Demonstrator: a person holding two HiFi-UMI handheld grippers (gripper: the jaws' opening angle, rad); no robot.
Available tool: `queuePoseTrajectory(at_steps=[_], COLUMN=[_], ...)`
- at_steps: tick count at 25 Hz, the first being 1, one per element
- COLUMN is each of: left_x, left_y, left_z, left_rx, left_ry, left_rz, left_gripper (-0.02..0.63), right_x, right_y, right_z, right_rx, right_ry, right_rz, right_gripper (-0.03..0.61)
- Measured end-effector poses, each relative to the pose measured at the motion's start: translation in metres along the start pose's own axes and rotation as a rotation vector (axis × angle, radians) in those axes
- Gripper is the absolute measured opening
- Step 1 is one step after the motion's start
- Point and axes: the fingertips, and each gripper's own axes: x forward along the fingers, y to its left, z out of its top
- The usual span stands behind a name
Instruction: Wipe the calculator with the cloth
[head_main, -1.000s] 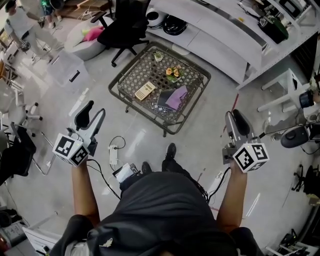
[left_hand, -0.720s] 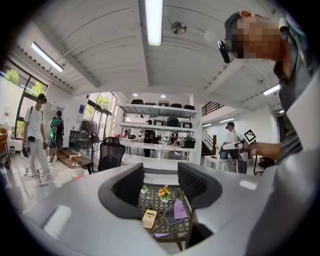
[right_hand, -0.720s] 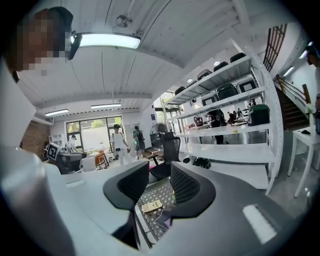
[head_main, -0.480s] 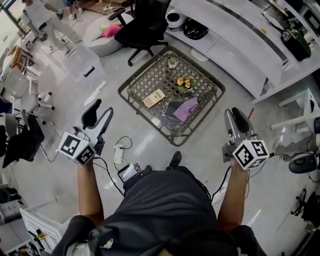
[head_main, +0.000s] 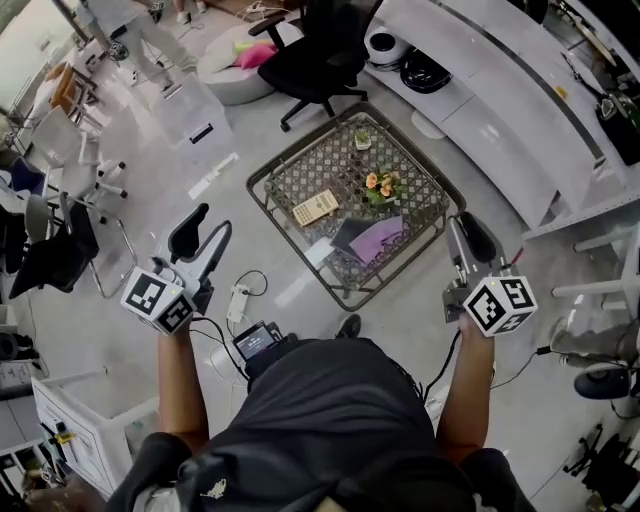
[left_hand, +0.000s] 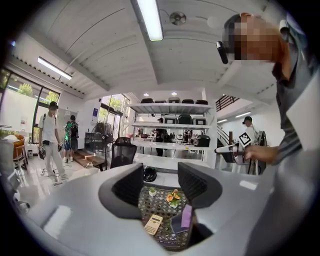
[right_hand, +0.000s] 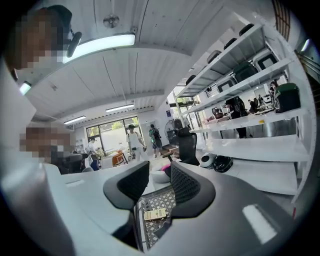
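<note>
The room was bright and evenly lit. Strip lights (left_hand: 150, 20) on the ceiling burned out to white in both gripper views, and daylight came through the windows (right_hand: 107, 131). The glossy floor (head_main: 292, 288) carried pale glare, and shadows were soft. Both gripper views bulged towards dark, rounded corners. There the left tongs (left_hand: 160, 185) and right tongs (right_hand: 157, 185) looked slightly soft. The head view was sharp, though curved at its edges.

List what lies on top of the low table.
A calculator, a purple cloth, orange flowers and a small potted plant. The cloth covers part of a dark flat thing.
</note>
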Motion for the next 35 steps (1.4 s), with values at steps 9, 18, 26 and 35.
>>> queuePoseTrajectory(at_steps=[9, 18, 26, 35], left_x=[0.04, 0.085, 0.149, 0.206], left_y=[-0.027, -0.019, 0.021, 0.07], left_z=[0.019, 0.02, 0.02, 0.013], left_rx=[0.019, 0.047, 0.032, 0.0], left_ry=[0.034, 0.073, 0.052, 0.028], left_rz=[0.032, -0.052, -0.23, -0.405], left_gripper=[0.233, 0.233, 0.233, 0.233], right_x=[0.021, 0.032, 0.041, 0.072], right_y=[-0.041, -0.062, -0.048, -0.018], right_z=[-0.009, -0.027, -0.039, -0.042], right_rx=[0.057, 0.107, 0.116, 0.101], right_ry=[0.006, 0.017, 0.039, 0.074], right_rz=[0.054, -0.002, -0.136, -0.265], right_gripper=[0.132, 0.132, 0.132, 0.132])
